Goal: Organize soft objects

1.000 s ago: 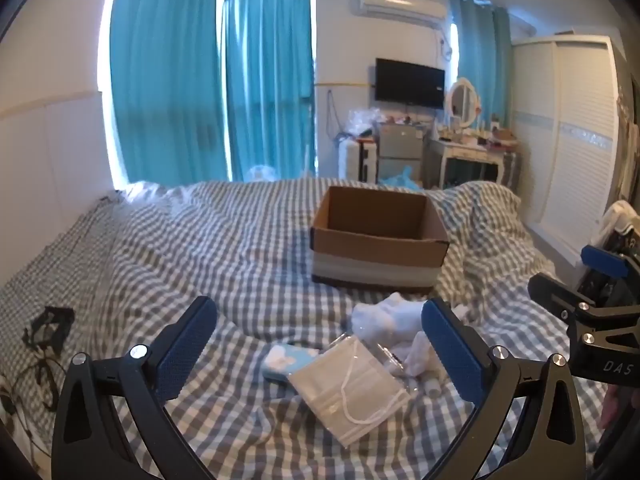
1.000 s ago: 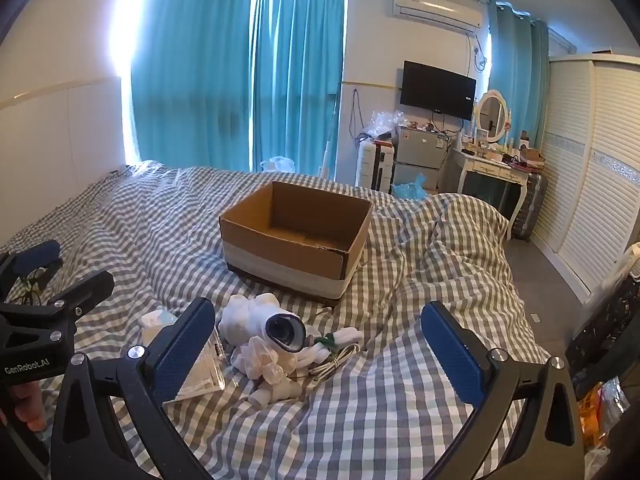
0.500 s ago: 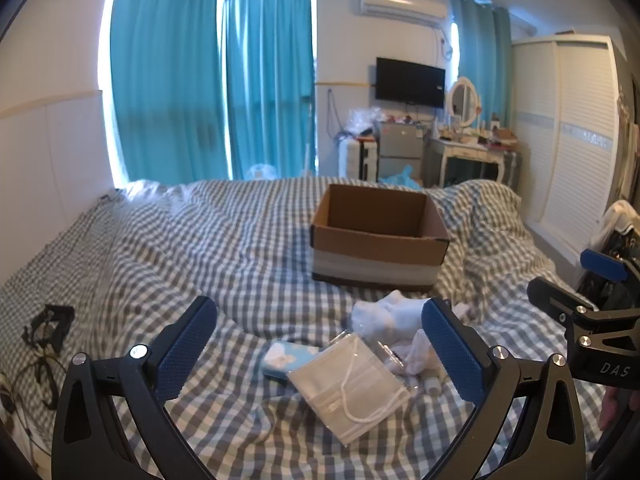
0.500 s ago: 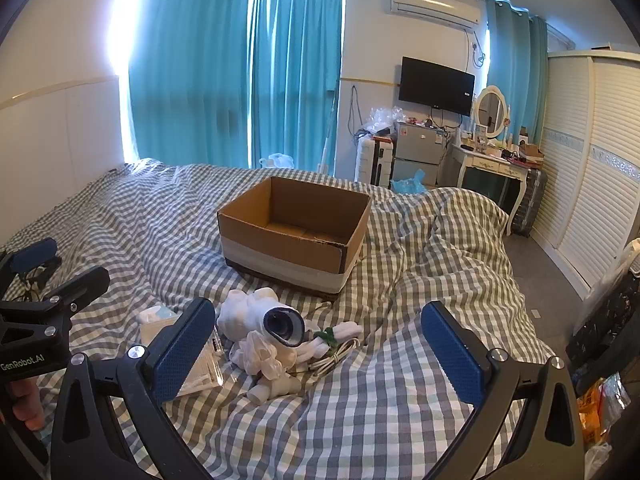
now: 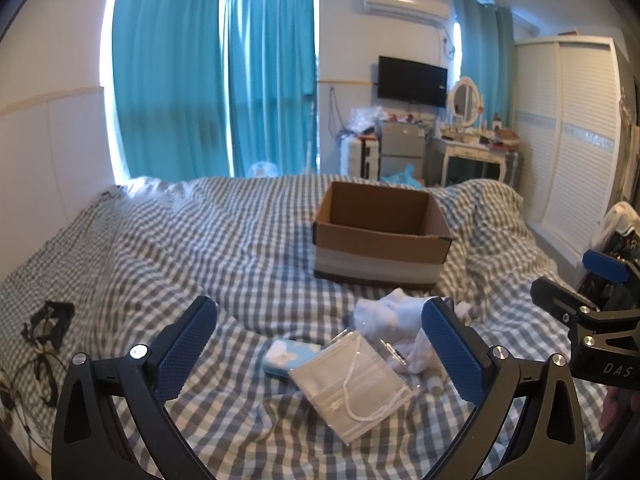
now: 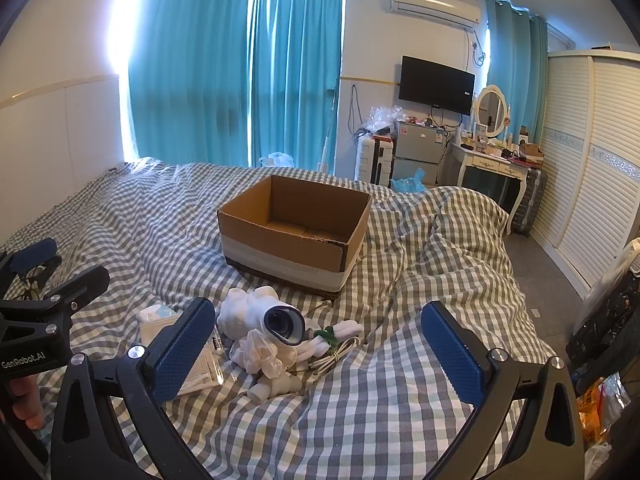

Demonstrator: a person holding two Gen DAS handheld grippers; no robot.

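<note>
Hiding part of the socks (image 5: 394, 312), left gripper's (image 5: 318, 344) right finger spreads wide.

An open brown cardboard box (image 6: 294, 232) with a pale band around its base sits upright, far on the bed. Near of it lies a cluster: rolled white socks (image 6: 260, 314), a bagged face mask (image 5: 350, 382), a light-blue packet (image 5: 288, 358) and a white cable (image 6: 334, 356).

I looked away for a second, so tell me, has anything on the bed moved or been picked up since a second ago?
Nothing visibly changed. Both the left gripper and right gripper hang open and empty; the mask pack, rolled socks and cardboard box lie as before.
</note>
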